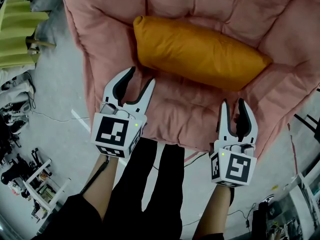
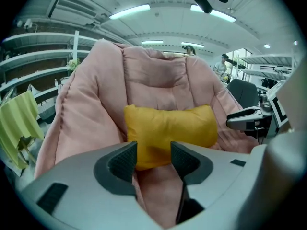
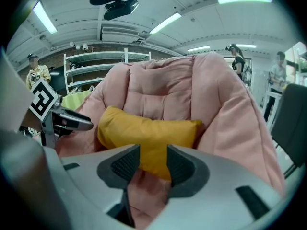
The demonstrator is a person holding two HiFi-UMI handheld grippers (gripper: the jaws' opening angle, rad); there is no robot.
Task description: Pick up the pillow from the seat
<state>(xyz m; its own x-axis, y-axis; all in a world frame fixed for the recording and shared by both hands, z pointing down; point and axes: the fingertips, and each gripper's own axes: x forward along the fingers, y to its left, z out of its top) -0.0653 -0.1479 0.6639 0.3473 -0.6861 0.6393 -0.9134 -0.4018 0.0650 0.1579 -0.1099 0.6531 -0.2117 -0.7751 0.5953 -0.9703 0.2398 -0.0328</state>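
Two grippers of mine, the left gripper (image 1: 141, 76) and the right gripper (image 1: 232, 103), hang over the near edge of the pink cushioned seat (image 1: 190, 119), fingers partly apart and holding nothing. The orange pillow (image 1: 200, 51) lies across the seat's hollow, just beyond them, untouched.

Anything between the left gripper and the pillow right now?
Only bare pink seat cushion. The head view shows the left gripper stopped short of the orange pillow, jaws apart with nothing in them; the left gripper view agrees.

I see a grey floor (image 1: 57, 91); white shelves (image 3: 103, 63) stand at the back; strip lights (image 2: 129, 11) glow on the ceiling (image 2: 158, 25).
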